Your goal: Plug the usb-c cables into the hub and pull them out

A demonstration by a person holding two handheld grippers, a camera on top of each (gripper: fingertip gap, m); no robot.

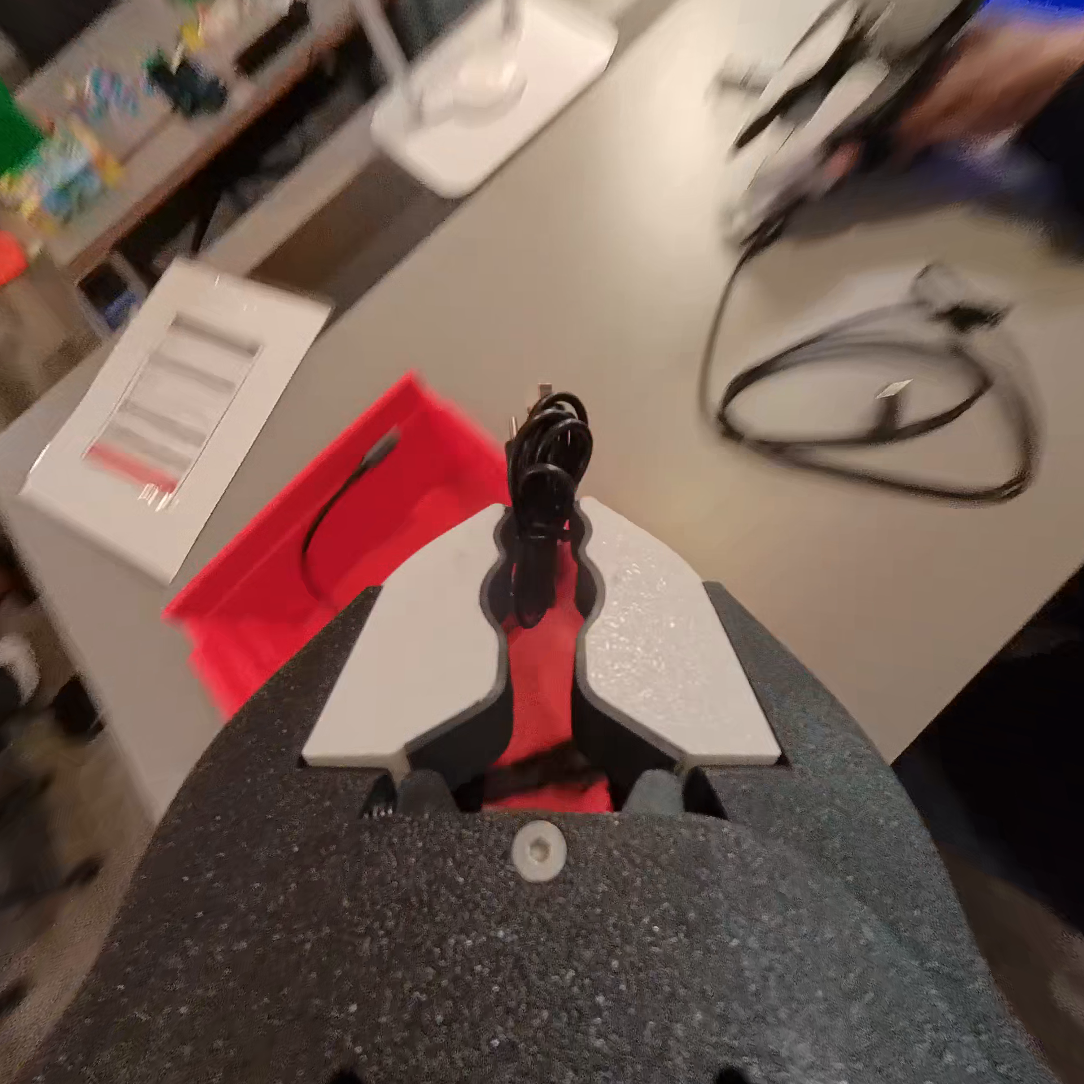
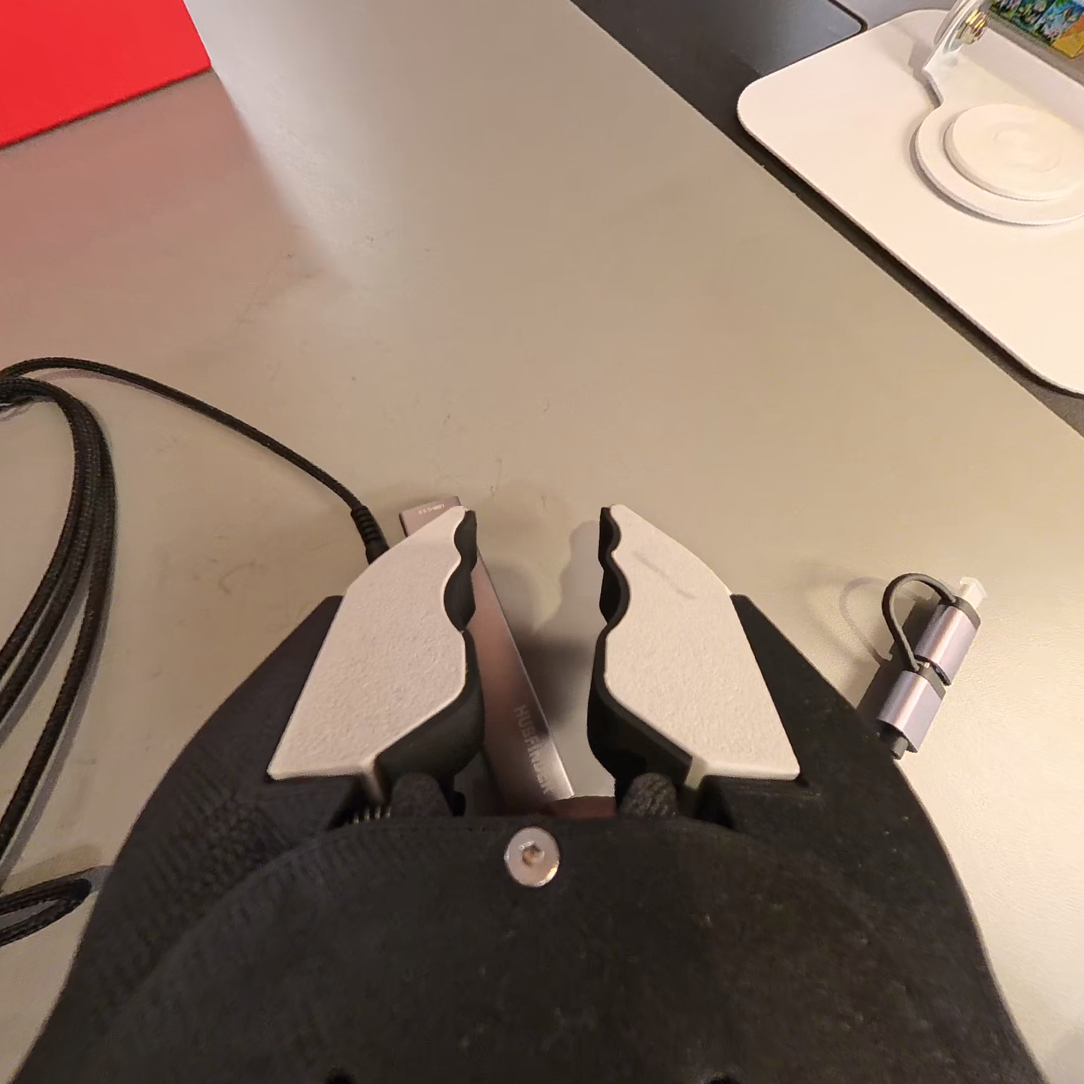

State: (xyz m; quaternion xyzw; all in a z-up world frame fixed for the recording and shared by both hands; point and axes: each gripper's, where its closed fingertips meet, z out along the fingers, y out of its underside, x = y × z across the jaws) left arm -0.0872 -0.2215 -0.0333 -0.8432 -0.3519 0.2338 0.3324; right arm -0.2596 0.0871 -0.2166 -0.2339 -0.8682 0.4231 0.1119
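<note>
Two grippers work over one pale table, with a white stand base at upper right of the right wrist view. Left of centre in the left wrist view sits a red bin holding one black cable. Over it, the left gripper is clenched on a coiled black cable bundle. The right gripper is spread wide, released, straddling the metal hub, whose long axis runs along the fingers, its lead trailing left. I judge the right gripper nearer the hub. A small grey adapter lies at right.
</note>
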